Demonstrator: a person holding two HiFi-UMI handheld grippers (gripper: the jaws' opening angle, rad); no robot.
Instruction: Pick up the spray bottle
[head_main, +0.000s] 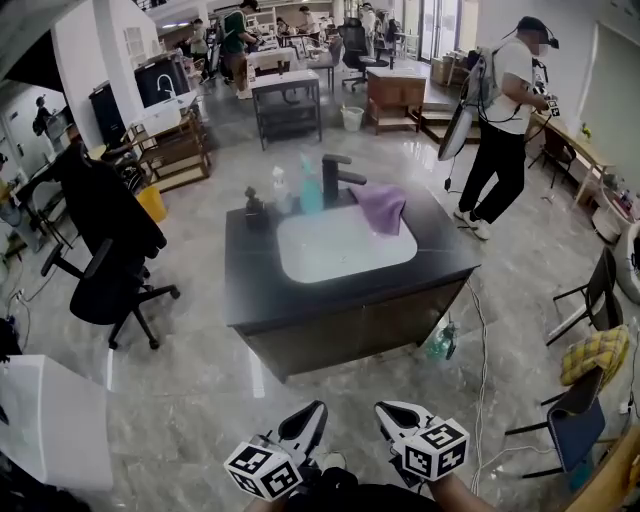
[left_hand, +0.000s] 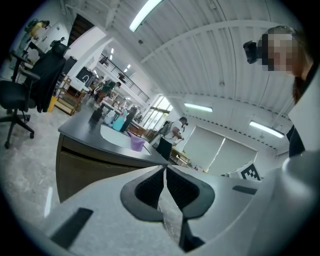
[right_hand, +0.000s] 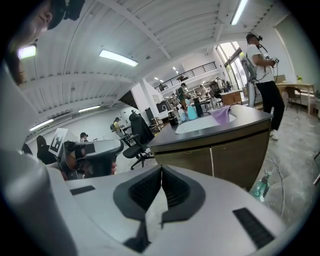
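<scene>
Head view, left gripper (head_main: 318, 407) and right gripper (head_main: 384, 408) side by side, jaws together, empty, floor (head_main: 190, 400) open before cabinet (head_main: 350, 322) front edge.

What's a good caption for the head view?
Left tool and right tool, both shut, face a sink counter holding a teal spray bottle and purple cloth.

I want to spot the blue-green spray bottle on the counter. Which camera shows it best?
The head view: there the spray bottle stands whole and clear beside the faucet. The right gripper view shows it only as a small, far-off teal shape, and the left gripper view as a tiny teal patch.
</scene>
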